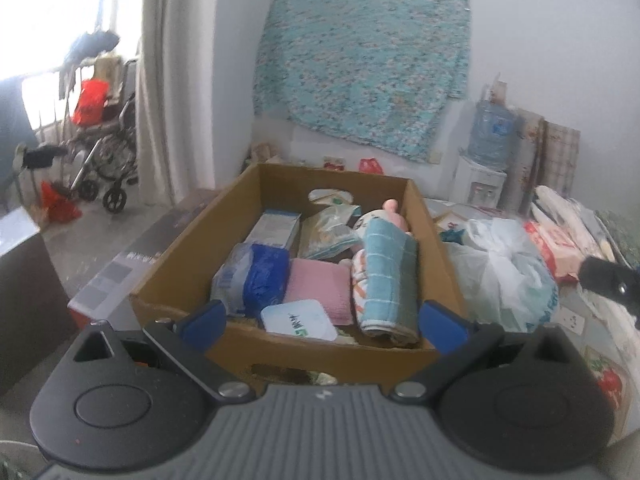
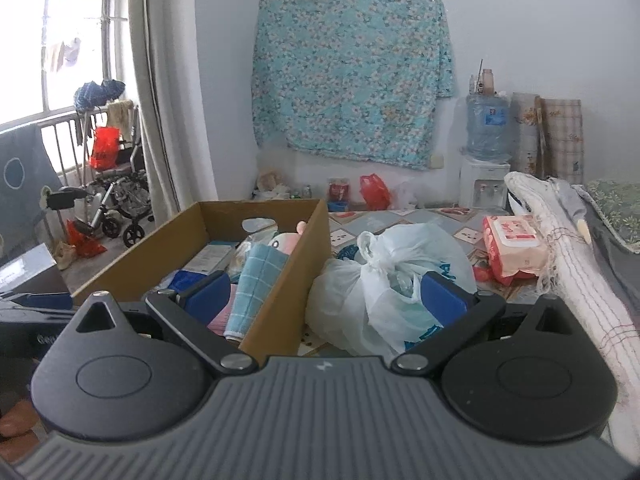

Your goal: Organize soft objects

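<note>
Cardboard box [image 1: 224, 216] holds the soft items, a rolled teal checked towel [image 1: 386, 280] at its right. Left gripper [image 1: 323, 322] hovers near, jaws spread, empty. Right gripper [image 2: 326, 296], jaws likewise apart, faces the knotted white plastic bag [image 2: 384, 280]; pinching its knot seems wisest.

White wall [image 2: 520, 20], bright window [image 2: 52, 40] (curtained)

My left gripper [image 1: 323, 321] hangs with its jaws spread wide and empty over the near wall of the cardboard box [image 1: 320, 354]. My right gripper [image 2: 327, 296] sits just right of that box, jaws equally wide, gripping nothing.
</note>
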### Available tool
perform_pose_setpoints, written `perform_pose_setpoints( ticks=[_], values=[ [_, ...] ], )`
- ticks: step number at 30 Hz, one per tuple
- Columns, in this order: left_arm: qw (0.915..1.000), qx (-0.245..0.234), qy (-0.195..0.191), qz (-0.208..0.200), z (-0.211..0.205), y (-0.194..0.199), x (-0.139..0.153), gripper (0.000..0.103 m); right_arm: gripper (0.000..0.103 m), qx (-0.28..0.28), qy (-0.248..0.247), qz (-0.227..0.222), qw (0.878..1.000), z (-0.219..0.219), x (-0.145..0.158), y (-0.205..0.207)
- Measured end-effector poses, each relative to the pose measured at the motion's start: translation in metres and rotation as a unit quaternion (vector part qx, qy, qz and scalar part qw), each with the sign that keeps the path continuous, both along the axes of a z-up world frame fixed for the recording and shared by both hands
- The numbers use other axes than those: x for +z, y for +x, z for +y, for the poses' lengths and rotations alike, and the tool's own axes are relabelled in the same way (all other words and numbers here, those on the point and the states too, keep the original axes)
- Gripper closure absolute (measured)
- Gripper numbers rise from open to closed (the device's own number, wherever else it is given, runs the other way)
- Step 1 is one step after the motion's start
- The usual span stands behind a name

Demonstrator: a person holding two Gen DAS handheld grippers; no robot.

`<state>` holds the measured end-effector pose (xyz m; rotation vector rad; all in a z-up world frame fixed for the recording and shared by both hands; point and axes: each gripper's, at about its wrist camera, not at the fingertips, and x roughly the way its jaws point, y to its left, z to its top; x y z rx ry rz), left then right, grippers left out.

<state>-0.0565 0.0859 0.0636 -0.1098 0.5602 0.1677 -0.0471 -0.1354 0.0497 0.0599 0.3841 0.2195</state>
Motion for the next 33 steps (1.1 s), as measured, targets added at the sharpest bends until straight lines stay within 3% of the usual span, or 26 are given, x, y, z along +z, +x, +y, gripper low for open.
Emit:
perform_pose_setpoints(
  ticks=[4,14,26,33],
  values=[
    [0.9999,0.011,0.002,0.010,0.002,0.003,-0.002,0.000,0.001,-0.007,-0.008,0.021,1.000,0.003,-0.004,0.004],
    [0.9989,0.020,0.036,0.024,-0.010,0.007,0.002,0.000,0.001,0.035,0.026,0.087,0.995,0.006,-0.023,0.027],
    [0.9972,0.010,0.064,0.037,-0.022,0.009,-0.002,0.000,0.001,0.056,-0.014,0.105,0.993,0.028,-0.033,0.037],
    [0.9964,0.010,0.059,0.059,-0.018,0.007,-0.012,0.000,0.001,0.050,-0.023,0.118,0.991,0.031,-0.040,0.041]
  ],
)
